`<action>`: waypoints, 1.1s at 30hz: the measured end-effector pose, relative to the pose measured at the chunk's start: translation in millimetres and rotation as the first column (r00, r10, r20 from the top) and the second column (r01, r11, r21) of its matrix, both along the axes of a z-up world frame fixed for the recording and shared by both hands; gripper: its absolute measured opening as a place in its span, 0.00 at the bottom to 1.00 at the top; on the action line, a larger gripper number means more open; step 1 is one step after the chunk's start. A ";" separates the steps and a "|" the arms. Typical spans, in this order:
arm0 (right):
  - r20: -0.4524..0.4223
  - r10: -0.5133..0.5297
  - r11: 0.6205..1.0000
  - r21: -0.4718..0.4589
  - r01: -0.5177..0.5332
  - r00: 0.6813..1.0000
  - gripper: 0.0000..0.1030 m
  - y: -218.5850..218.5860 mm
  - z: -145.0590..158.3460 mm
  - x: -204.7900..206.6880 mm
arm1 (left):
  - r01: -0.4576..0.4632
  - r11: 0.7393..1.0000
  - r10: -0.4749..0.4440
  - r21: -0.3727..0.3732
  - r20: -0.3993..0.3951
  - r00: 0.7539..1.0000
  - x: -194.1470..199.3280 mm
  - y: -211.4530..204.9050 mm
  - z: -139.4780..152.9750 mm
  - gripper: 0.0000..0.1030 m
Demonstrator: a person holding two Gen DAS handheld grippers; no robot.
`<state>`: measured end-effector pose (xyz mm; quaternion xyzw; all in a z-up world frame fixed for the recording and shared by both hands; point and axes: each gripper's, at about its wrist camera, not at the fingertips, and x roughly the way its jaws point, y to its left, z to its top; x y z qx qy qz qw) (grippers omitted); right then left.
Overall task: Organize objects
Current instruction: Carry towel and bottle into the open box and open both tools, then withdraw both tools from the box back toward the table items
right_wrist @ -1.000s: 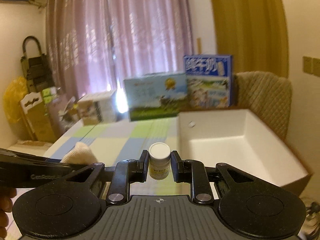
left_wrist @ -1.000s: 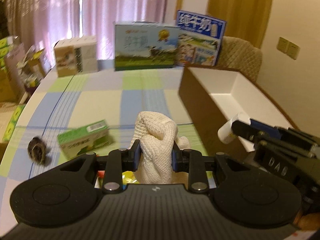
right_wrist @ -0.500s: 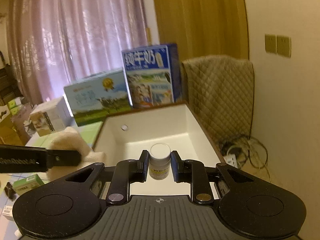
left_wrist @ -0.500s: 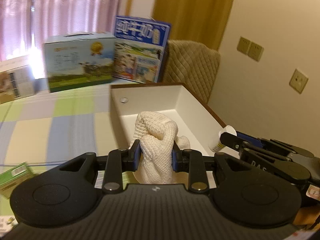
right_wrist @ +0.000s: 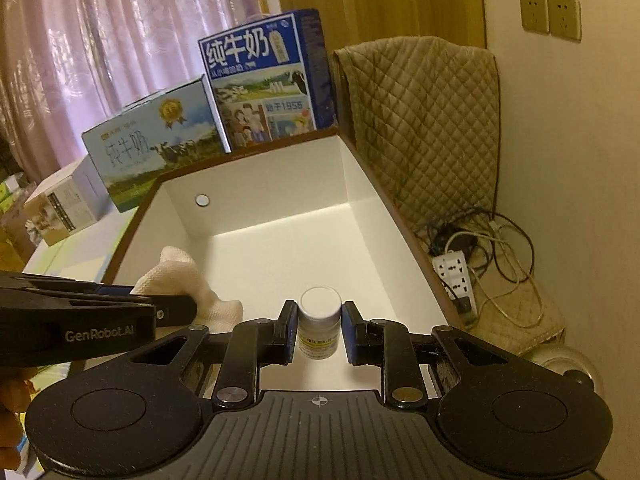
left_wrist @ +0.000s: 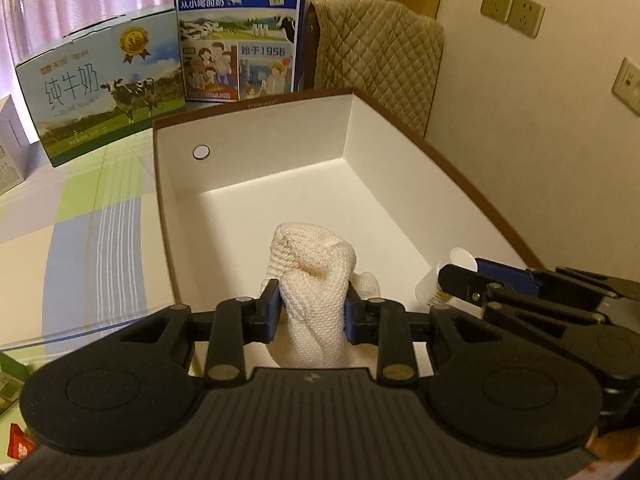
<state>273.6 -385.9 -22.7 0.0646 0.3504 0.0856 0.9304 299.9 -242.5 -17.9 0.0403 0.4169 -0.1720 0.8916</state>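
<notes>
While both grippers hover above the brown-rimmed white box (left_wrist: pixel 460 168), its floor lies bare with free room to all four walls. Two milk cartons (right_wrist: pixel 260 84) stand behind it. Left gripper (left_wrist: pixel 312 314) pinches one knitted cloth (left_wrist: pixel 314 280); right gripper (right_wrist: pixel 319 332) clamps one white bottle (right_wrist: pixel 320 326), label seemingly yellow.

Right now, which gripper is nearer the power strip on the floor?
Right. The right gripper, holding the pill bottle, is over the box's side nearest the power strip; the left gripper, with the white cloth, sits across the box.
</notes>
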 end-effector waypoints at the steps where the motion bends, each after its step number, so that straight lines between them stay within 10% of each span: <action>1: -0.001 -0.001 1.000 0.002 0.001 1.000 0.20 -0.6 -0.9 1.8 | 0.003 1.000 -0.003 0.008 0.000 1.000 2.5 -2.1 -1.7 0.26; 15: -0.006 -0.028 0.999 0.029 0.028 1.000 0.49 -9.0 3.9 0.5 | 0.021 0.999 -0.021 0.037 0.016 1.000 7.8 -1.8 -8.0 0.70; 33: -0.019 -0.034 0.999 0.001 0.034 0.999 0.63 -10.5 24.1 -26.0 | 0.038 0.999 -0.038 0.024 0.007 0.999 -15.8 9.4 -4.0 0.77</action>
